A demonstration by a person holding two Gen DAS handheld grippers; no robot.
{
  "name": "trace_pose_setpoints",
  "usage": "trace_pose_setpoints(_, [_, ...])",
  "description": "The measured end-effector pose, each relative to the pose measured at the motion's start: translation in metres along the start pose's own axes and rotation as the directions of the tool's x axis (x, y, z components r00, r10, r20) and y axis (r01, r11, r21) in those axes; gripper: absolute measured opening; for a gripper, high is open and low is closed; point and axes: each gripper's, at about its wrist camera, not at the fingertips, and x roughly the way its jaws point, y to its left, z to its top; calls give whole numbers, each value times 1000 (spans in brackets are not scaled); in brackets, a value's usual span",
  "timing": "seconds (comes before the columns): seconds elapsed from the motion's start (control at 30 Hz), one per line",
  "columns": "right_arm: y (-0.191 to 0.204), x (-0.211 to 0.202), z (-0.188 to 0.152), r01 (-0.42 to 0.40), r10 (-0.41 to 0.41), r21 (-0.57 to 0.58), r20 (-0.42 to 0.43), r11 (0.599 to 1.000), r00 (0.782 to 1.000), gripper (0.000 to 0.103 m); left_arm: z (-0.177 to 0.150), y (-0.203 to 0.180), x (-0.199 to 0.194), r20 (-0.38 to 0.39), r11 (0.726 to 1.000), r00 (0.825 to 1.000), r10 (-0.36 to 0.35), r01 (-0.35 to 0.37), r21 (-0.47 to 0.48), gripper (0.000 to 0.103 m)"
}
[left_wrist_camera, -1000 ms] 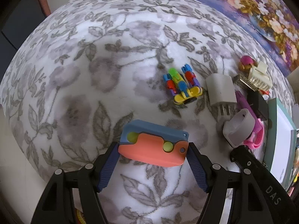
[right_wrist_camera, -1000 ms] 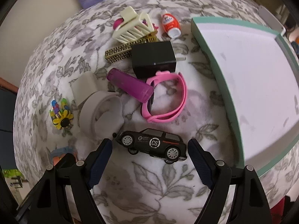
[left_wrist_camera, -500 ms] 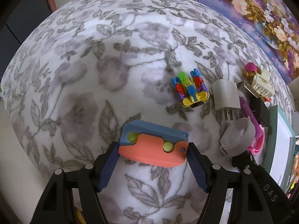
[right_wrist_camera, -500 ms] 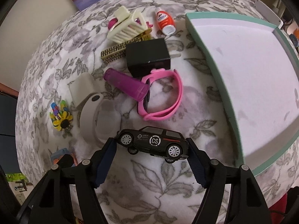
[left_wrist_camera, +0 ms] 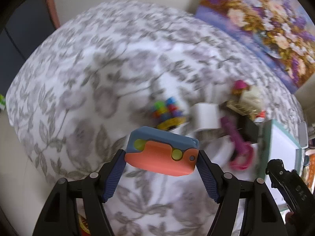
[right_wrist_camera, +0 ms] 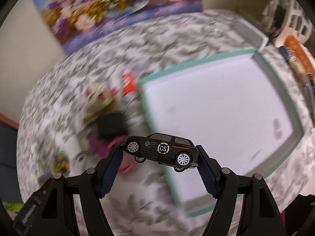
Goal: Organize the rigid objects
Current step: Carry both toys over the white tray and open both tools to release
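Between the blue-padded fingers (left_wrist_camera: pixel 116 175) of the left claw (left_wrist_camera: pixel 161 158) sits a coral and blue block toy (left_wrist_camera: pixel 161 153) with two yellow-green studs, clamped at both ends and lifted off the floral cloth (left_wrist_camera: pixel 82 74). Beyond it, blurred, lie a multicoloured brick toy (left_wrist_camera: pixel 167 114), a white plug adapter (left_wrist_camera: pixel 206 116), a purple tube (left_wrist_camera: pixel 232 131) and a pink band (left_wrist_camera: pixel 243 160), close together. Farther right stands the teal rim of a tray (left_wrist_camera: pixel 265 147).

At the right claw (right_wrist_camera: pixel 159 150), the fingers grip a black toy car (right_wrist_camera: pixel 160 149) nose and tail, held clear of the cloth, with the near left corner of the teal-rimmed white tray (right_wrist_camera: pixel 279 102) behind it. Its door shows "CS" in a white ring; the smaller print is unreadable. Left of the tray, a black block (right_wrist_camera: pixel 112 125), a red-capped item (right_wrist_camera: pixel 129 84) and the pink band (right_wrist_camera: pixel 124 167) are smeared by blur. A floral painting (right_wrist_camera: pixel 118 5) leans behind.
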Motion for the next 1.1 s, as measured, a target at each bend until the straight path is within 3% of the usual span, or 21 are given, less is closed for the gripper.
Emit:
trace_pose_setpoints(0.23, [-66,-10,40,113,-120,99,68,989,991,75,12,-94,-12,33,988,999,-10,5,156,75])
trace_pose_setpoints(0.53, [-129,2,69,235,-245,156,48,960,968,75,12,-205,0,4,942,999,-40,36,333,75])
trace_pose_setpoints(0.77, [-148,7,80,276,-287,151,57,949,956,75,-3,-262,23,-42,910,998,-52,65,410,75])
trace_pose_setpoints(1.1, [-169,9,88,287,-298,181,36,941,954,75,-16,-299,52,-79,891,996,-46,77,448,75])
